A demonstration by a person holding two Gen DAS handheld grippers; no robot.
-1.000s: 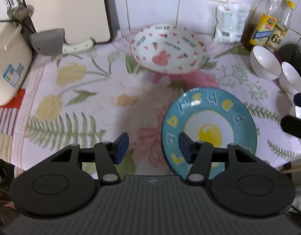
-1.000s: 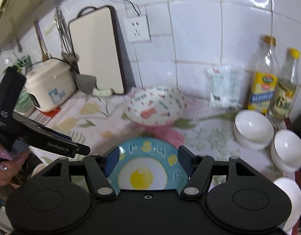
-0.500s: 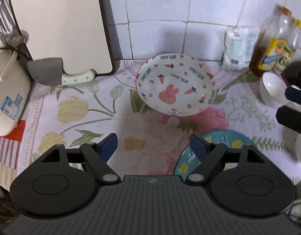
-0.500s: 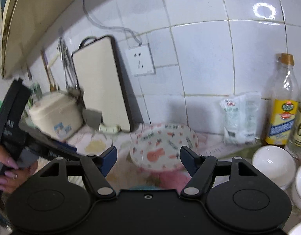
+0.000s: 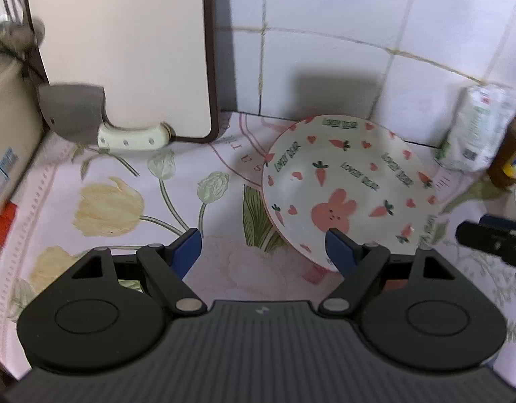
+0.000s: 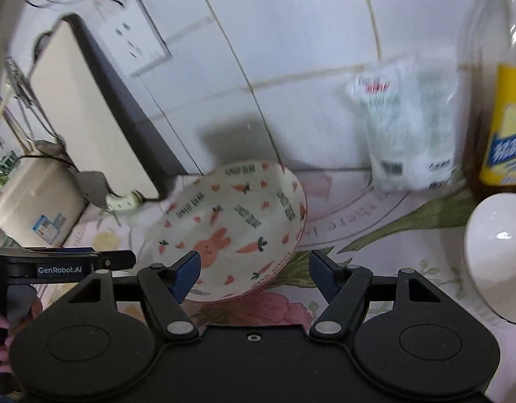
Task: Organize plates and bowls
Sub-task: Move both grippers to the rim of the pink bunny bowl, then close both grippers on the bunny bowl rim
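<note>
A white bowl with a pink rabbit, carrots and hearts (image 5: 345, 191) sits on the flowered cloth near the tiled wall; it also shows in the right wrist view (image 6: 234, 231). My left gripper (image 5: 264, 248) is open and empty, its right finger at the bowl's near rim. My right gripper (image 6: 254, 268) is open and empty, its fingers spread just in front of the bowl's near rim. A plain white bowl (image 6: 496, 258) stands at the right. The other gripper's tip shows at the right of the left wrist view (image 5: 493, 238).
A cutting board (image 5: 123, 50) leans on the wall at back left with a cleaver (image 5: 100, 124) at its foot. A rice cooker (image 6: 33, 198) stands far left. A white packet (image 6: 409, 127) and an oil bottle (image 6: 506, 124) stand at back right.
Both grippers have moved forward toward the rabbit bowl, which now looks larger. The blue egg plate has dropped out of both views. Both stay open.
</note>
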